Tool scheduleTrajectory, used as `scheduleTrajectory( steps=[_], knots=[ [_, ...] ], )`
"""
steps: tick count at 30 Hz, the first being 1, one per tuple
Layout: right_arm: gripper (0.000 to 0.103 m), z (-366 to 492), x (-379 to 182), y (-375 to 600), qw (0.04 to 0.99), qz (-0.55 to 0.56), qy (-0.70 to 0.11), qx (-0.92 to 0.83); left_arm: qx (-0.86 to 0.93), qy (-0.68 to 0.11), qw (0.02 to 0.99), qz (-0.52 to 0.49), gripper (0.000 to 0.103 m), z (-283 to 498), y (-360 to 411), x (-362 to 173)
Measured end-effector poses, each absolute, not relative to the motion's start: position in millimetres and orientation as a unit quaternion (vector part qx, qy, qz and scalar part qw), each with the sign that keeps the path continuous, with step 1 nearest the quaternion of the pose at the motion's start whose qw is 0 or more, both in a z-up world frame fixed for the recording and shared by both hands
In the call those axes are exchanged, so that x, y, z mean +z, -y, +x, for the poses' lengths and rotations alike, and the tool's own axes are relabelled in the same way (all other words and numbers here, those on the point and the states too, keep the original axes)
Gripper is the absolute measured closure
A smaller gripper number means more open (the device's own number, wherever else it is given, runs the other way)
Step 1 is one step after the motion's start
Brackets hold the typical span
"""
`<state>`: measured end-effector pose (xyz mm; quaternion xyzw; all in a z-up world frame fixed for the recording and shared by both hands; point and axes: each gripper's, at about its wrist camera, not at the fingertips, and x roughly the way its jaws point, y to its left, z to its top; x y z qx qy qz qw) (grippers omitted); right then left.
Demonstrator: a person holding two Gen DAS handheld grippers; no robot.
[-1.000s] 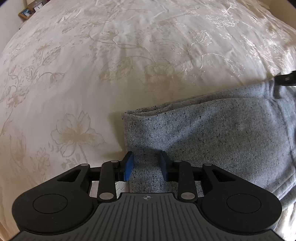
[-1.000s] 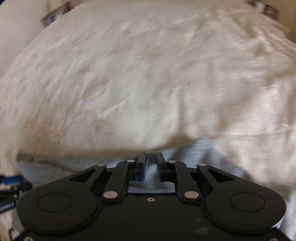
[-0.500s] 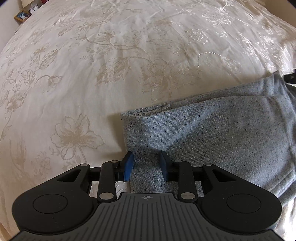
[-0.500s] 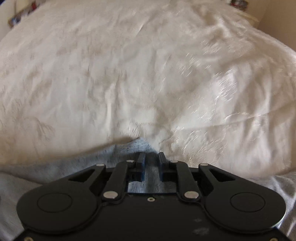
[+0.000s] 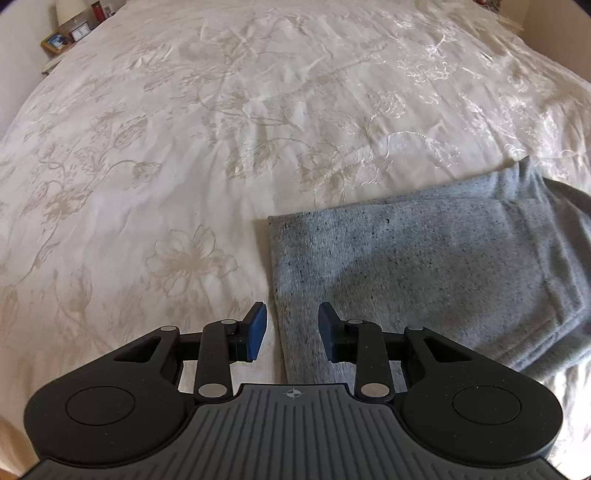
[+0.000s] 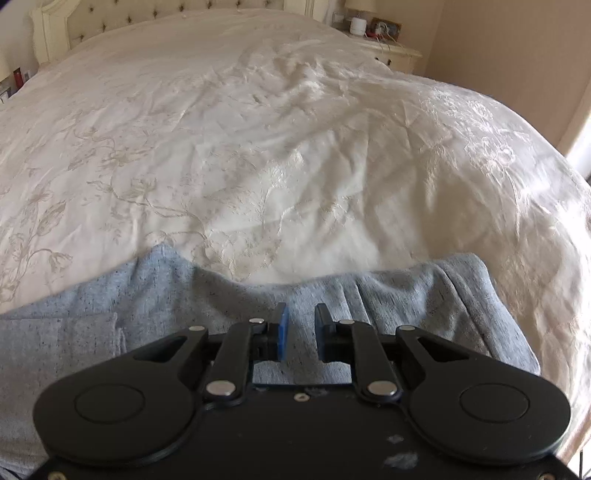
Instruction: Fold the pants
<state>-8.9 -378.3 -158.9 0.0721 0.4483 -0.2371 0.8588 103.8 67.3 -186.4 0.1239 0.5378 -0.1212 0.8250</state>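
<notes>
Grey speckled pants (image 5: 424, 266) lie folded into a flat block on the cream bedspread (image 5: 240, 110). My left gripper (image 5: 292, 325) hovers over the block's near left corner. Its blue pads (image 5: 258, 326) stand apart, and the fabric's left edge runs beneath the gap without being pinched. In the right wrist view the pants (image 6: 406, 295) spread flat across the lower part of the frame, with a raised hump at the left. My right gripper (image 6: 300, 328) hangs above them, its jaws a narrow gap apart and nothing caught between them.
The floral bedspread (image 6: 258, 129) fills most of both views. A nightstand with a photo frame (image 5: 55, 40) stands past the bed's far left corner. A tufted headboard (image 6: 166, 11) and a second nightstand (image 6: 384, 44) lie at the back, with a wall (image 6: 517, 55) on the right.
The left gripper rose and drew back, so the pants' corner now lies below its pads rather than between them. The right gripper swung sideways and up, bringing more flat fabric into view beneath it.
</notes>
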Motion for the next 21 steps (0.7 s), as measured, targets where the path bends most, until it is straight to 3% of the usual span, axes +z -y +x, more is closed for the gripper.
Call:
scheduleTrajectory(
  steps=[7, 13, 21],
  knots=[
    [0.088, 42.0, -215.4, 405.0, 0.820, 0.093, -0.517, -0.228, -0.107, -0.542, 0.826, 0.116, 0.073, 96.6, -63.3, -178.6],
    [0.089, 44.6, -204.9, 410.7, 0.824, 0.098, -0.508, -0.231, -0.127, -0.537, 0.826, 0.119, 0.073, 93.2, -56.4, -172.0],
    [0.050, -34.5, -155.3, 369.9, 0.842, 0.132, -0.449, -0.268, -0.209, -0.522, 0.813, 0.150, 0.073, 85.7, -37.6, -172.6]
  ],
)
